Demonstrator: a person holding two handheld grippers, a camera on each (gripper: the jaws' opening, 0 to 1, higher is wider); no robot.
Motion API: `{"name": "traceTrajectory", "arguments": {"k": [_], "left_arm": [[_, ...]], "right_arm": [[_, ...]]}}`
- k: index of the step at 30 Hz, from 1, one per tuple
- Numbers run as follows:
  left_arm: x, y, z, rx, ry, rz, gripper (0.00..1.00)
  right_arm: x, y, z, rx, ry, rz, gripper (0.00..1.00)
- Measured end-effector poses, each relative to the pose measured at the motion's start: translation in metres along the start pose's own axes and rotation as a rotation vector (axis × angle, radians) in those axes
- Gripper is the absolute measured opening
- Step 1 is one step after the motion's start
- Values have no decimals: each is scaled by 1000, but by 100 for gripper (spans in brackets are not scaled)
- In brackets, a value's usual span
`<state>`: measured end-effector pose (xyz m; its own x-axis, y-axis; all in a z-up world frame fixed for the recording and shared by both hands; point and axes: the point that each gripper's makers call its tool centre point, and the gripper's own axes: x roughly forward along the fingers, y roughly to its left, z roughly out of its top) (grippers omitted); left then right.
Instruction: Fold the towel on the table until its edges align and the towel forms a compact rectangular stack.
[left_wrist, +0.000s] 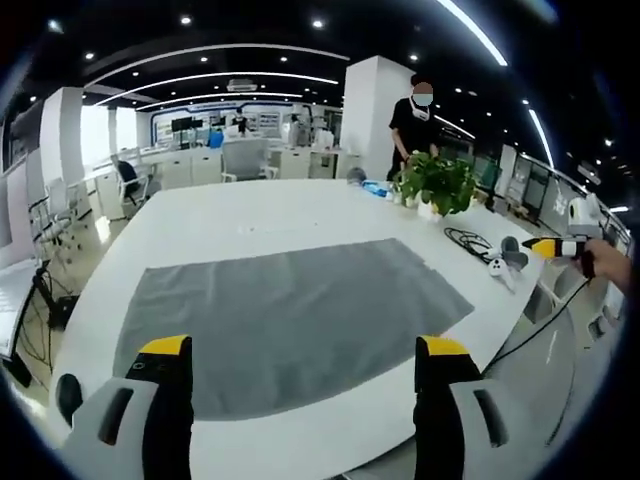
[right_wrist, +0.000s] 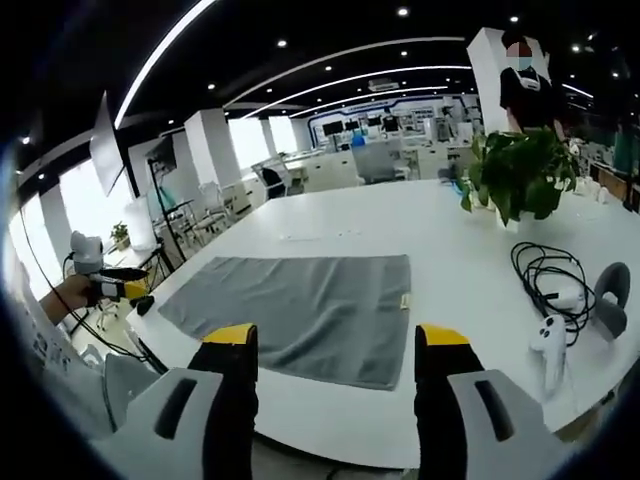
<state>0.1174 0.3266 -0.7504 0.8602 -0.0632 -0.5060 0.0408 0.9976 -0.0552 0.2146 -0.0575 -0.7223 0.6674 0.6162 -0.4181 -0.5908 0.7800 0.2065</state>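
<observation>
While both grippers hover with jaws apart, holding nothing, the grey towel (left_wrist: 285, 320) lies flat and unfolded mid-frame on the white table (left_wrist: 250, 215); a potted plant (left_wrist: 438, 182), cable (right_wrist: 545, 270) and controller (right_wrist: 547, 338) sit right.

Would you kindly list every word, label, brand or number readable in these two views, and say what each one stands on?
None can be read.
Towel: a small tag at its edge, too small to read.
Screens on the far wall: bright panels, any text blurred.
Controller beside the cable: no legible marking.
Left gripper and right gripper: yellow-tipped jaws, no lettering visible.
</observation>
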Motion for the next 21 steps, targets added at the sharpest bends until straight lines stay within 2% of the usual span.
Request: {"name": "traceTrajectory", "arguments": {"k": [8, 11, 15, 21], "left_arm": [[12, -15, 7, 28, 11, -41, 94], [16, -23, 8, 69, 29, -58, 93], [24, -37, 12, 122, 39, -79, 93], [37, -71, 25, 168, 17, -168, 92]], "right_arm": [[9, -6, 0, 1, 1, 4, 62], [10, -8, 3, 2, -4, 4, 62], [13, -10, 8, -3, -13, 7, 62], [20, -11, 16, -22, -19, 22, 61]]}}
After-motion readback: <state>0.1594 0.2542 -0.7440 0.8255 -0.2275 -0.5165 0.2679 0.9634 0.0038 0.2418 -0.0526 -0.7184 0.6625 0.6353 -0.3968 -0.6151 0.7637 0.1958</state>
